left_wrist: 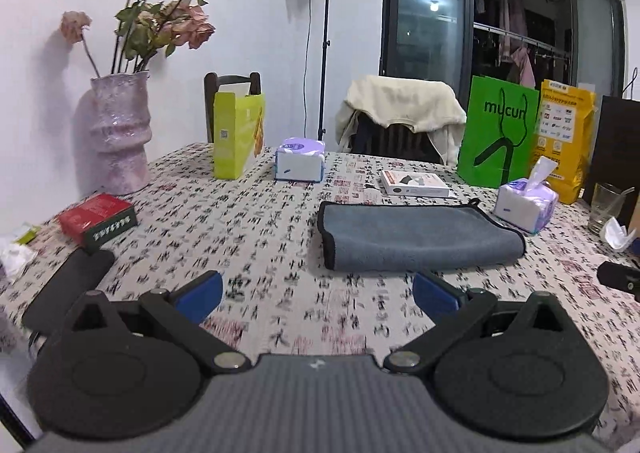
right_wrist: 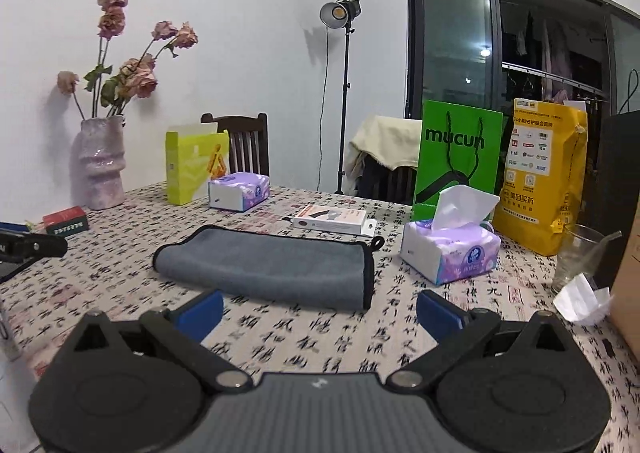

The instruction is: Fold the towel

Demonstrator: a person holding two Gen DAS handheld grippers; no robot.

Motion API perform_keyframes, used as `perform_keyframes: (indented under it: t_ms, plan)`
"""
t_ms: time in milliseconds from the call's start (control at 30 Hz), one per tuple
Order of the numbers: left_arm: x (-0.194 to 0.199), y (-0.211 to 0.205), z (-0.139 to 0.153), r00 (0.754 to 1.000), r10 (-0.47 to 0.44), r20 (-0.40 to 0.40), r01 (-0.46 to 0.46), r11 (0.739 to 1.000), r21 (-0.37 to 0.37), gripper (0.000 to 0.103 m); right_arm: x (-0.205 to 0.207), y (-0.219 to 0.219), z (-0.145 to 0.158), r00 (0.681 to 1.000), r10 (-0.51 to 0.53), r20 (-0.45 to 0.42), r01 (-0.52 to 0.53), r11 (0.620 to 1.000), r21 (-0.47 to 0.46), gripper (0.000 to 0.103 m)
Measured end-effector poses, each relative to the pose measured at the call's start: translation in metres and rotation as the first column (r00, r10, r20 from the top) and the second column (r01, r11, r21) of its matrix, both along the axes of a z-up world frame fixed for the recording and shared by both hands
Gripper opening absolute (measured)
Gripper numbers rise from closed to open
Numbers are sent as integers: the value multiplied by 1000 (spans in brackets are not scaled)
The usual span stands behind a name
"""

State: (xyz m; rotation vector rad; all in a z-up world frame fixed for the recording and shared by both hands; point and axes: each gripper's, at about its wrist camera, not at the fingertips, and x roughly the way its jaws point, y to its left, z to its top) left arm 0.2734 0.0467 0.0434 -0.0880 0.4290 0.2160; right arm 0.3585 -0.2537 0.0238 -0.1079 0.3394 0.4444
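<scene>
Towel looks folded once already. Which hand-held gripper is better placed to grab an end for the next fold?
Probably the right hand-held gripper: open, and the towel's black-trimmed end lies just ahead of its fingers. From the left hand-held gripper, also open, the towel sits off to its right.

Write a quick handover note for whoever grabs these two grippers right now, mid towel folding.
Left gripper: open, holding nothing, above the table, short of the towel.
Right gripper: open, holding nothing, just short of the towel's near edge.
Towel: grey, lying flat in the middle of the table, beside the tissue pack.
Done: looks folded at least once already; a doubled edge shows.
Left: any further fold; I cannot tell if one is wanted.
</scene>
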Motion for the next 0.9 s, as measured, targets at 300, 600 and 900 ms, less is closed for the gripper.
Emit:
perform_keyframes:
  t_ms: [300,600,900]
  plan:
    - [-63,-15,-4,1000,1,29,-1,1000,18,103,-64,1,2,999,23,25,-24,999,27,103]
    - [-113,-28,-7,998,-16,61,13,999,49,103,-127,1,4,998,30,54,-33,998,54,103]
    - [-153,-41,-12,996,-15,85,11,999,51,103,-176,-6,-8,999,22,43,-25,997,79,103]
